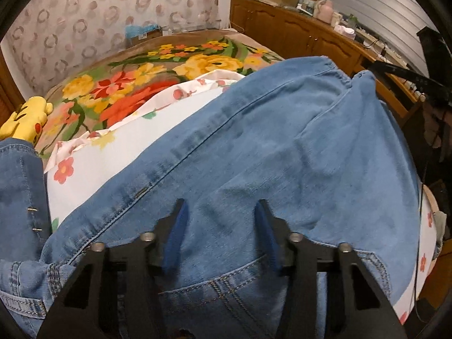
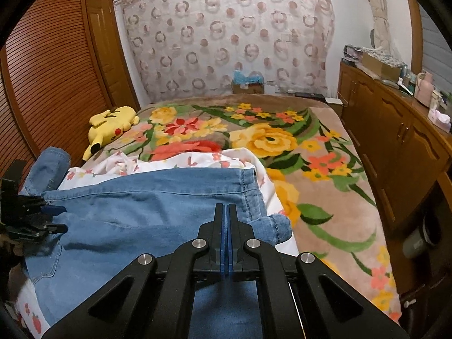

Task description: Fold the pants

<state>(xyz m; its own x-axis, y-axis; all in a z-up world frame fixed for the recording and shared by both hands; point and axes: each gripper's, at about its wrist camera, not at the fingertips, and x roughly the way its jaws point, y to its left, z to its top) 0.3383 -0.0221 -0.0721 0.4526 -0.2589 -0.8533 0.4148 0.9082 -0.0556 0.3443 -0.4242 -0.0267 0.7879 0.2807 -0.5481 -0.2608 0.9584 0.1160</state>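
blue jeans [image 1: 254, 147] fill the middle and lower part of the left wrist view, spread over a white flowery sheet [image 1: 93, 166] on the floral blanket [image 2: 325, 169]. left gripper [image 1: 221, 206] hangs over the denim at bottom center, jaws wide, nothing in them. right gripper [image 2: 228, 207] sits bottom center of its view, blue pads pressed together, nothing visibly between them. yellow plush [image 2: 113, 124] at mid left.
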